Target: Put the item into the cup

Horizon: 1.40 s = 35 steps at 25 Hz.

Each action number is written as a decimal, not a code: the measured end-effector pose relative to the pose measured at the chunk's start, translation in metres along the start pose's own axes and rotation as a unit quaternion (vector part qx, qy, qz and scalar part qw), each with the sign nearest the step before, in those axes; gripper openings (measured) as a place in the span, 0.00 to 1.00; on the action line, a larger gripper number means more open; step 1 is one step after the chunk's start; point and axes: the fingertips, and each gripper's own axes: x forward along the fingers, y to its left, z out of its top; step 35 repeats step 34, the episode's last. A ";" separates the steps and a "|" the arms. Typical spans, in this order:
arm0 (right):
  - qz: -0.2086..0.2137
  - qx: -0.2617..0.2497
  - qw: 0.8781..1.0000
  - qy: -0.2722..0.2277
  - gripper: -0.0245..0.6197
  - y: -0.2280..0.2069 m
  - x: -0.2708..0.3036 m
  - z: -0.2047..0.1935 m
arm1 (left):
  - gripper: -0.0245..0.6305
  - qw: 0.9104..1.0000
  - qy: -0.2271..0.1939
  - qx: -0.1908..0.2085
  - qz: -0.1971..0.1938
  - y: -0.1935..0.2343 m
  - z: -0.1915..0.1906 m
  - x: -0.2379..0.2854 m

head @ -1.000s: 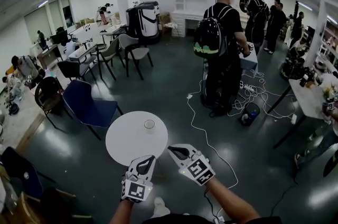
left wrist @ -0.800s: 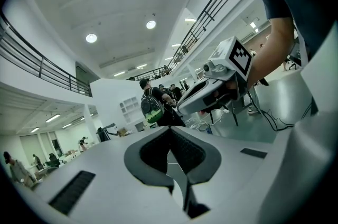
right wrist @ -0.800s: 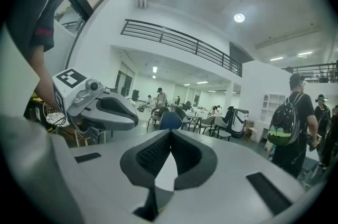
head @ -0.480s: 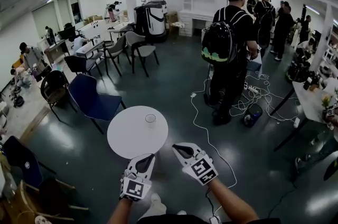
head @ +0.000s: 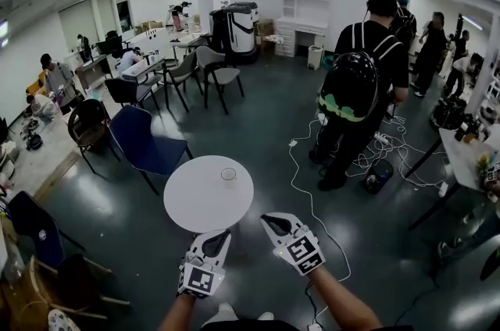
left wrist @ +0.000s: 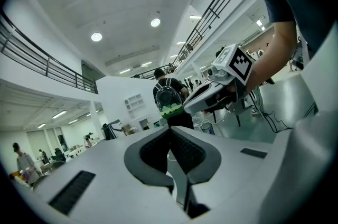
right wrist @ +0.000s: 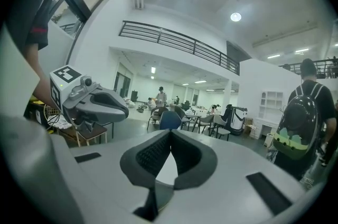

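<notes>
A small clear cup (head: 228, 174) stands on the round white table (head: 195, 204), toward its far right side. Both grippers hang in the air at the table's near edge, short of the cup. My left gripper (head: 216, 234) is shut with nothing between its fingers; its own view shows the dark pads meeting (left wrist: 170, 136). My right gripper (head: 269, 221) is likewise shut and empty, its pads touching at their tips (right wrist: 170, 138). Each gripper appears in the other's view: the right gripper (left wrist: 222, 92) and the left gripper (right wrist: 92, 104). I see no loose item on the table.
A blue chair (head: 144, 146) stands left of the table, with darker chairs (head: 87, 126) beyond. A person with a black and green backpack (head: 353, 91) stands at the right. White cables (head: 301, 189) trail over the dark floor. Another blue chair (head: 31, 228) is at the near left.
The head view has drifted, so the table, cup and the person with the backpack sit a little further right in frame. Both grippers stay shut, held near the table's front edge.
</notes>
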 end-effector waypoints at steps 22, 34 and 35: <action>-0.033 -0.011 0.999 0.002 0.07 0.034 0.024 0.024 | 0.06 1.000 -0.001 -0.001 0.000 0.037 -0.012 -0.037; -0.033 -0.019 0.999 0.006 0.07 0.046 0.030 0.035 | 0.06 0.999 -0.003 -0.034 0.016 0.063 -0.017 -0.045; -0.033 -0.019 0.999 0.006 0.07 0.046 0.030 0.035 | 0.06 0.999 -0.003 -0.034 0.016 0.063 -0.017 -0.045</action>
